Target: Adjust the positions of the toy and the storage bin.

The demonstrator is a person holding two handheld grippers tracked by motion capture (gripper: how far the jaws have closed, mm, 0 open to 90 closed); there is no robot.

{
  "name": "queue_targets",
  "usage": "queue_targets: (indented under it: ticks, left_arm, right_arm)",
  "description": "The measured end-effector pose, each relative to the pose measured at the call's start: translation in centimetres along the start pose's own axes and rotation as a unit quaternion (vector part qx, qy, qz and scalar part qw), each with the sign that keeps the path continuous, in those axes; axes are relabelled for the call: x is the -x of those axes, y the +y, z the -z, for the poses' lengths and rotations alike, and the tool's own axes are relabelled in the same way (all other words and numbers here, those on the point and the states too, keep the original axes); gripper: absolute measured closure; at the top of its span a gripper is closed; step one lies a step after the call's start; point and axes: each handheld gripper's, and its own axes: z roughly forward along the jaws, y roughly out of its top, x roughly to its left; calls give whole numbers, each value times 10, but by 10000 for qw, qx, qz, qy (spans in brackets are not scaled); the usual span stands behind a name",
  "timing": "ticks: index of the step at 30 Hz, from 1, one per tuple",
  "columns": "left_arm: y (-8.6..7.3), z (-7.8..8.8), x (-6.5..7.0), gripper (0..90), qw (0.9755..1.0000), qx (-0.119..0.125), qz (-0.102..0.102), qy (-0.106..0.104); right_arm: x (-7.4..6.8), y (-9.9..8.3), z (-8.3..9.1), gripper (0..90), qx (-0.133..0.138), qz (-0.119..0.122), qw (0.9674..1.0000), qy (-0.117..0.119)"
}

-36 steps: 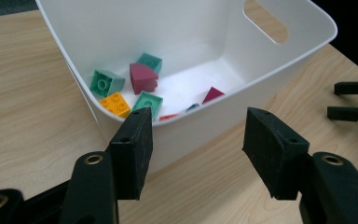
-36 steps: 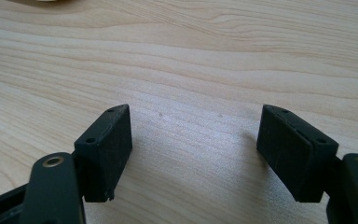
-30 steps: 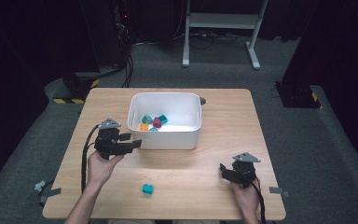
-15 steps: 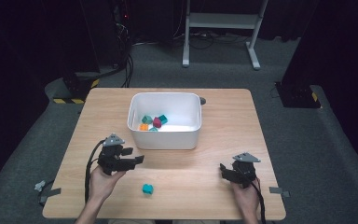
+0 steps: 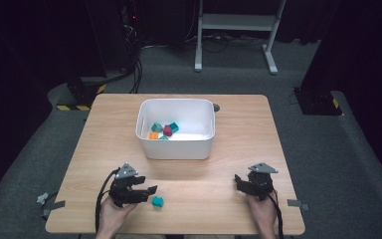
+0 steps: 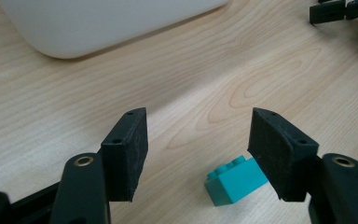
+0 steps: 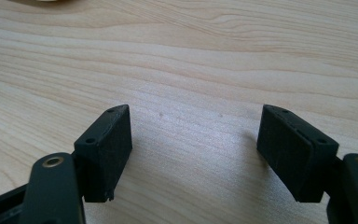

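A teal brick (image 5: 157, 201) lies alone on the wooden table (image 5: 238, 134) near its front edge. My left gripper (image 5: 150, 194) is low over the table just left of it, jaws open and pointing right. In the left gripper view the teal brick (image 6: 235, 179) lies between the jaws, close to the right-hand one, with neither pad pressing on it. The left gripper (image 6: 200, 126) has just widened its jaws slightly. My right gripper (image 5: 238, 182) rests at the front right, open, with bare wood between its jaws (image 7: 193, 116).
A white bin (image 5: 176, 149) stands in the middle of the table and holds several small bricks (image 5: 164, 130) in teal, red and orange. Its wall (image 6: 107, 23) rises beyond the left gripper. Floor cables and a metal stand (image 5: 234, 22) lie behind the table.
My left gripper has come down and toward the front of the table, from beside the bin to the teal brick. The right gripper has stayed put.
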Motion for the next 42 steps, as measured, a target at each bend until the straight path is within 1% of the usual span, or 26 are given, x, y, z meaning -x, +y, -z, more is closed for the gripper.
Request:
queue_targets:
  ticks: [2,5,8,12,15,16,18,20,27,28,31,33,38,42]
  left_arm:
    - [-6,-2,2,376,10000,8,12,5]
    - [-12,-5,2,377,9999,-41,73,-68]
    - [-16,-7,5,377,9998,-91,74,-130]
    - [-20,-12,11,376,9997,-179,25,-187]
    - [-23,-17,15,375,9995,-280,-32,-144]
    - [-24,-18,15,375,9995,-278,-49,-143]
    - [-23,-19,16,374,9995,-271,-19,-188]
    - [-23,-21,17,375,9995,-263,-16,-181]
    - [-26,-30,25,392,9988,-425,-132,-203]
    - [-26,-31,25,398,9987,-439,-170,-191]
    - [-26,-35,27,420,9985,-479,-194,-192]
    - [-27,-36,27,451,9983,-501,-229,-197]
    - [-28,-39,26,507,9982,-525,-208,-201]
    - [-27,-39,26,517,9983,-510,-189,-213]
  right_arm:
    - [0,0,0,263,0,0,10000,1]
    - [0,0,0,262,1,0,10000,1]
    - [0,0,0,262,0,1,10000,0]
    - [0,0,0,263,-1,1,10000,-1]
    - [0,0,0,262,-1,1,10000,0]
    - [0,0,0,263,-1,2,10000,-1]
    - [0,0,0,263,-1,1,10000,-1]
    - [0,0,0,262,-1,0,10000,-1]
    - [0,0,0,263,-1,1,10000,-1]
    - [0,0,0,263,-1,-1,10000,0]
    - [0,0,0,263,1,0,10000,2]
    - [0,0,0,263,1,3,10000,2]
    - [0,0,0,262,0,5,10000,3]
    - [0,0,0,262,3,11,10000,4]
